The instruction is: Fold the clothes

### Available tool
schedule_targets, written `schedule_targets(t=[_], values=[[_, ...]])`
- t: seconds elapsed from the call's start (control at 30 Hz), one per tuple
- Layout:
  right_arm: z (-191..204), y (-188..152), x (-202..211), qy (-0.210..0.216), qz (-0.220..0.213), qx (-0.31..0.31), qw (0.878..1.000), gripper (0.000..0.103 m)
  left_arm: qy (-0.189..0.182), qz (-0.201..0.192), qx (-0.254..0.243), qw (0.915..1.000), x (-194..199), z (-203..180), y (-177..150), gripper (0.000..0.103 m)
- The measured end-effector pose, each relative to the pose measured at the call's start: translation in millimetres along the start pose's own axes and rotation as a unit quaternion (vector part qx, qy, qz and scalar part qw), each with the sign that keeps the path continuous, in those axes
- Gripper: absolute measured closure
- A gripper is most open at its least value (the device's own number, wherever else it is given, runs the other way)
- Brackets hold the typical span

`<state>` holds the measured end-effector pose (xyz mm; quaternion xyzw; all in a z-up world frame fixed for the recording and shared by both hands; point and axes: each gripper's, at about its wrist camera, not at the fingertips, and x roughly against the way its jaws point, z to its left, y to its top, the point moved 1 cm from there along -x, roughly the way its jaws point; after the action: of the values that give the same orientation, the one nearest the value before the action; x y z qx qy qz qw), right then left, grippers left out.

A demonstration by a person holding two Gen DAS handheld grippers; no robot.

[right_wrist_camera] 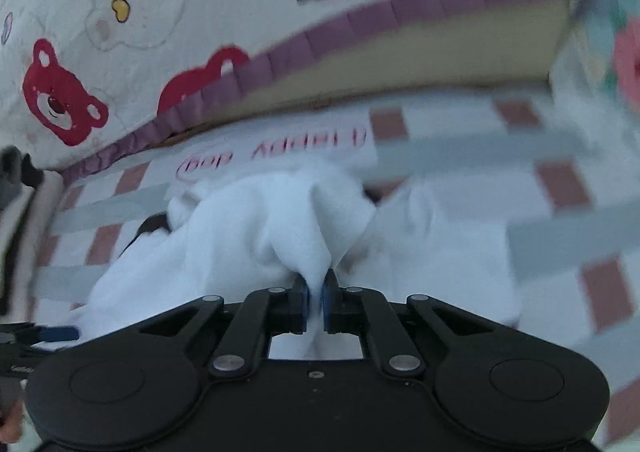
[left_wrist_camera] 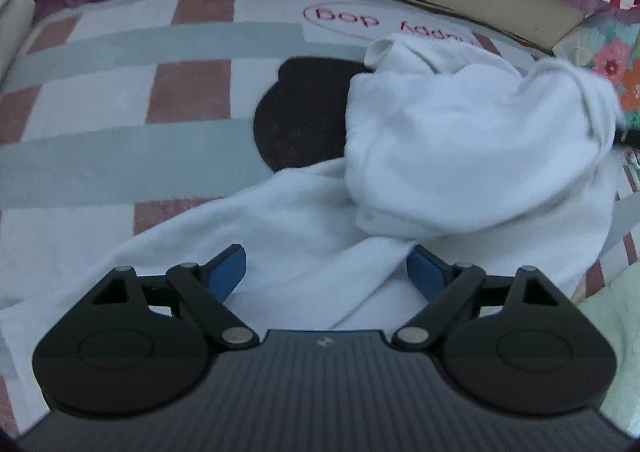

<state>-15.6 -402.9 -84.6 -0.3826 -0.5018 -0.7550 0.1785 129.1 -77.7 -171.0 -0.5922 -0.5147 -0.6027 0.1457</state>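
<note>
Folding barely begun: the white garment (left_wrist_camera: 460,156) lies bunched and rumpled on the checked rug (left_wrist_camera: 120,100), partly covering the rug's dark patch (left_wrist_camera: 300,112), with no flat fold visible. The right gripper (right_wrist_camera: 315,294) has its jaws clamped on a gathered ridge of the garment. The left gripper (left_wrist_camera: 326,272) hovers over the garment's near edge, jaws wide apart and empty; spreading and every fold appear left to do.

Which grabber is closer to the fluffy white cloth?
Right. The right gripper is pinched shut on a fold of the fluffy white cloth. The left gripper is open just above it, not gripping.
</note>
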Motion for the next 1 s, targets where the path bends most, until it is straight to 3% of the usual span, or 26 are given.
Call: schedule_targets(t=[0.1,0.17,0.23,0.27,0.33,0.4,0.5,0.57,0.63,0.73,0.8,0.93,1.0], values=[[0.8,26.9,11.7,-0.023,-0.039,0.025,0.999,0.101,-0.011,-0.01,0.029,0.9995,-6.0,8.1,3.4,0.02],[-1.1,44.9,20.2,-0.042,-0.058,0.045,0.996,0.103,-0.03,-0.017,0.041,0.9986,-8.7,10.4,8.8,0.037],[-3.8,60.9,27.7,-0.062,-0.073,0.07,0.993,0.103,-0.043,-0.024,0.045,0.9978,-11.4,10.7,13.6,0.061],[-5.5,67.0,30.4,-0.072,-0.077,0.086,0.991,0.103,-0.041,-0.028,0.038,0.9981,-12.6,8.0,15.3,0.066],[-14.8,73.8,33.3,-0.057,-0.061,0.085,0.993,0.103,-0.033,-0.039,0.024,0.9984,-14.0,1.7,18.3,0.087],[-15.4,65.5,37.1,-0.026,-0.047,0.083,0.995,0.102,-0.02,-0.057,0.017,0.998,-12.2,-3.2,21.5,0.092],[-6.3,40.3,37.1,0.033,-0.02,0.077,0.996,0.09,0.009,-0.103,0.013,0.9945,1.2,-2.6,27.3,0.095],[-0.5,21.9,33.5,0.054,0.0,0.072,0.996,0.056,0.025,-0.132,0.015,0.9908,10.4,-0.3,30.3,0.095],[4.7,3.7,29.5,0.061,0.018,0.069,0.996,0.045,0.036,-0.152,0.023,0.9875,17.4,4.7,30.9,0.096],[0.9,-12.9,20.7,0.047,0.041,0.051,0.997,0.043,0.06,-0.164,0.016,0.9845,20.3,7.7,29.3,0.096],[-7.1,-18.7,10.2,0.031,0.06,0.023,0.997,0.04,0.057,-0.164,0.024,0.9846,18.2,11.4,29.3,0.097],[-27.2,-33.5,-12.1,-0.019,0.098,-0.096,0.99,0.035,0.045,-0.169,0.056,0.9831,16.8,24.0,33.8,0.098],[-37.2,-40.0,-18.1,0.001,0.106,-0.169,0.98,0.036,0.042,-0.178,0.075,0.9802,18.8,33.2,36.3,0.099]])
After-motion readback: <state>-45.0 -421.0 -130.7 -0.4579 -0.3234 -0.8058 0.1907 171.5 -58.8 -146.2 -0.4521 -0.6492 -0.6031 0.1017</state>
